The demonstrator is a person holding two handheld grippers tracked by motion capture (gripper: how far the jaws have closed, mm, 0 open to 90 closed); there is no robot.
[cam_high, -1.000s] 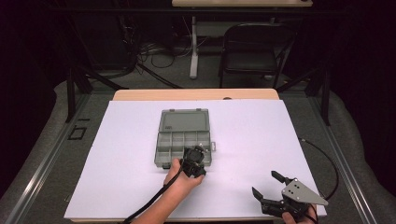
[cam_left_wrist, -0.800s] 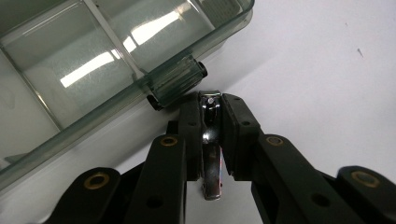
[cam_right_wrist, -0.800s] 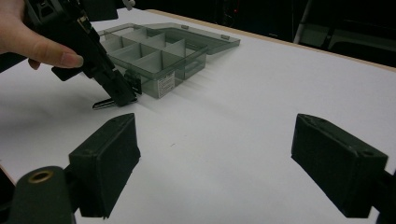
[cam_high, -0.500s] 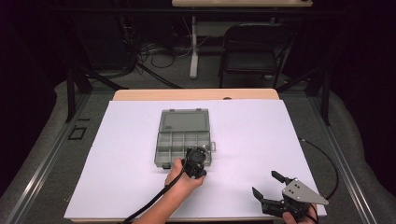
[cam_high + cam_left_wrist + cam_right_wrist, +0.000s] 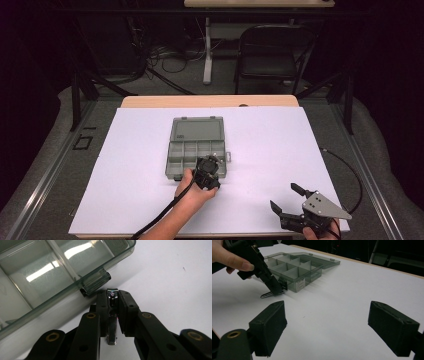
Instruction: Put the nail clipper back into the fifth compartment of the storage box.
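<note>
Right gripper (image 5: pixel 295 205) sits nearest, low at the front-right corner of the white surface (image 5: pixel 300 150), fingers (image 5: pixel 270 325) spread wide, nothing btwn them, just bare sheet. Left gripper (image 5: pixel 113 305) next, a bit further in, held in the person's left hand (image 5: pixel 192 192); its fingers (image 5: pixel 128 307) are clamped tight on a small shiny metal clip (image 5: pixel 111 325), which pokes out both ends of the pads. In the right gripper view that clip (image 5: pixel 267 294) hangs from the tilted gripper w/ its tail end at or just above the sheet, can't tell if touching. Clip is just beside the front wall of the grey plastic box (image 5: pixel 195 150), right by the box's latch (image 5: pixel 96 282), close but apart. Box lies mid-surface, lid flipped open flat behind it, compartments showing, dividers clear; what's inside them is too hard to tell. Far back: a black folding chair (image 5: pixel 267 57) beyond the surface edge.
</note>
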